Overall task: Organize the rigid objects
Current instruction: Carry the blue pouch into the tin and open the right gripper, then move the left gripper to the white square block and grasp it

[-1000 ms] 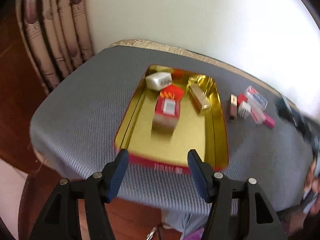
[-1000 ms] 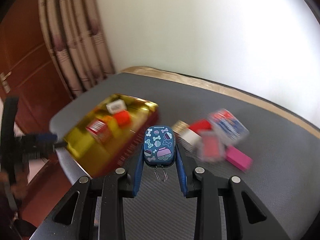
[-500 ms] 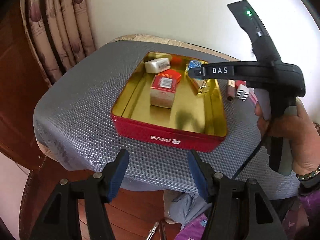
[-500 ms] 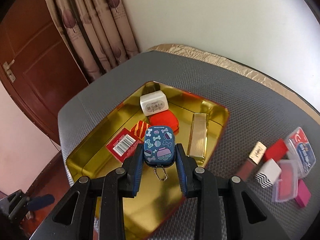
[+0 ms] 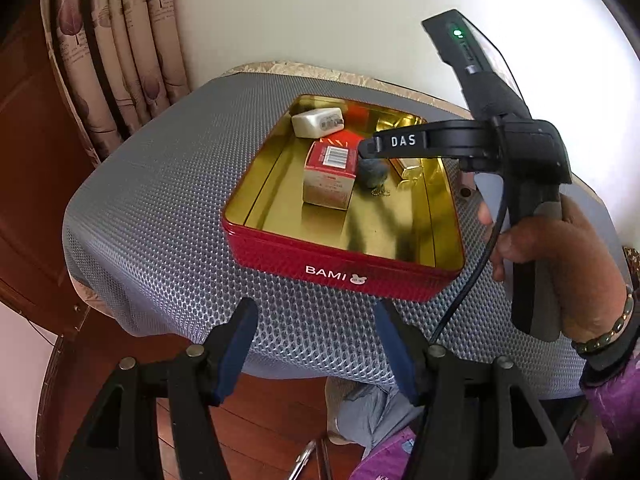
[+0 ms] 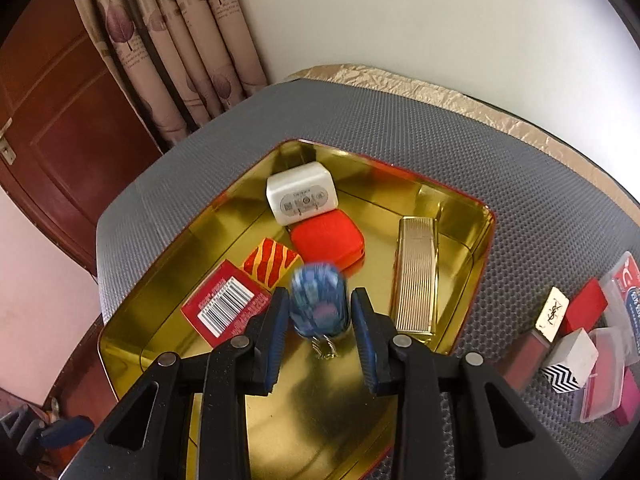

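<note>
The right gripper (image 6: 320, 312) has just been opening its jaws, and the blue pouch (image 6: 318, 306) drops blurred between them over the gold tin (image 6: 486, 216); it should back out straight. The left gripper (image 5: 314, 342) waits wide and empty

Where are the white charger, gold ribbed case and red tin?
white charger (image 6: 301, 194), right wrist view, on its label face
gold ribbed case (image 6: 416, 276), right wrist view, mid ribbed top
red tin (image 5: 340, 258), left wrist view, near red wall above the logo
</note>
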### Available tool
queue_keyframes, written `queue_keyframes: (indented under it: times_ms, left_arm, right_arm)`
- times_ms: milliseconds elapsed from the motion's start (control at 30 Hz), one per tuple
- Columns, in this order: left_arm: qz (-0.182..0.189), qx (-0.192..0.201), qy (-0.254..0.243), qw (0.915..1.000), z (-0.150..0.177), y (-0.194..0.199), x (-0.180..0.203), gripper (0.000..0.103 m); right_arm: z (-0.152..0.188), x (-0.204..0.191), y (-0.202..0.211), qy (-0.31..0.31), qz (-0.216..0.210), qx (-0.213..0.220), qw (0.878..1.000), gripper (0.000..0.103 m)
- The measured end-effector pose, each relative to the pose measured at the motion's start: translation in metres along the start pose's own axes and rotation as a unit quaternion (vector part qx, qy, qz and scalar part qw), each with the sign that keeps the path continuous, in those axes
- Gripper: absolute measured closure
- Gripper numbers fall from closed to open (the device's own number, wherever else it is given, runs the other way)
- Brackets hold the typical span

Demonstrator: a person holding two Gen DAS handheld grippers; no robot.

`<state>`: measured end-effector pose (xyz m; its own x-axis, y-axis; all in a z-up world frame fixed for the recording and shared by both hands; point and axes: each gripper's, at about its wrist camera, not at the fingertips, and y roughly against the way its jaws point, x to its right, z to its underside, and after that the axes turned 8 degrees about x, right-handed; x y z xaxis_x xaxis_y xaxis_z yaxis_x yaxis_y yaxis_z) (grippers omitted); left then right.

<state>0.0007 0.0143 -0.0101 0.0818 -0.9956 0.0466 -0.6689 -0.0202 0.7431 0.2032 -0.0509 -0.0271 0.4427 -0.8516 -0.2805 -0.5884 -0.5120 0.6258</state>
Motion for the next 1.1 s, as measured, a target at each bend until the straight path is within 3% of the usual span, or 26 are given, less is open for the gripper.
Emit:
queue_keyframes:
  times_ms: [133, 233, 333, 500, 700, 833, 967, 1100]
  left_arm:
    - [-0.002, 0.001, -0.005, 1.0, 0.0, -0.001, 0.0, 0.041]
    - [0.001, 0.004, -0.013, 0.9999, 0.001, 0.001, 0.003, 0.041]
    - [0.011, 0.013, -0.02, 0.9997, 0.001, 0.006, 0.007, 0.041]
    - [0.034, 0.02, -0.057, 0.9976, 0.004, 0.016, 0.03, 0.041]
    - [0.094, 0.011, -0.08, 0.9923, -0.008, 0.024, 0.067, 0.041]
    - [0.13, 0.003, -0.087, 0.9877, -0.035, 0.022, 0.101, 0.041]
    - [0.172, 0.001, -0.103, 0.9797, -0.069, 0.005, 0.135, 0.041]
    - [0.196, 0.021, -0.173, 0.9649, -0.101, -0.024, 0.177, 0.041]
  right_arm:
    - [0.002, 0.01, 0.034, -0.027, -0.018, 0.052, 0.998, 0.065]
    - [0.016, 0.026, 0.071, -0.029, -0.001, 0.089, 0.996, 0.052]
    - [0.054, 0.056, 0.111, -0.019, 0.065, 0.107, 0.992, 0.035]
    - [0.126, 0.136, 0.151, -0.02, 0.205, 0.053, 0.977, 0.035]
    - [0.175, 0.225, 0.193, -0.085, 0.293, 0.021, 0.952, 0.035]
    - [0.192, 0.26, 0.217, -0.149, 0.282, 0.045, 0.947, 0.035]
    - [0.194, 0.265, 0.22, -0.155, 0.27, 0.05, 0.949, 0.03]
    - [0.199, 0.259, 0.222, -0.15, 0.255, 0.061, 0.953, 0.026]
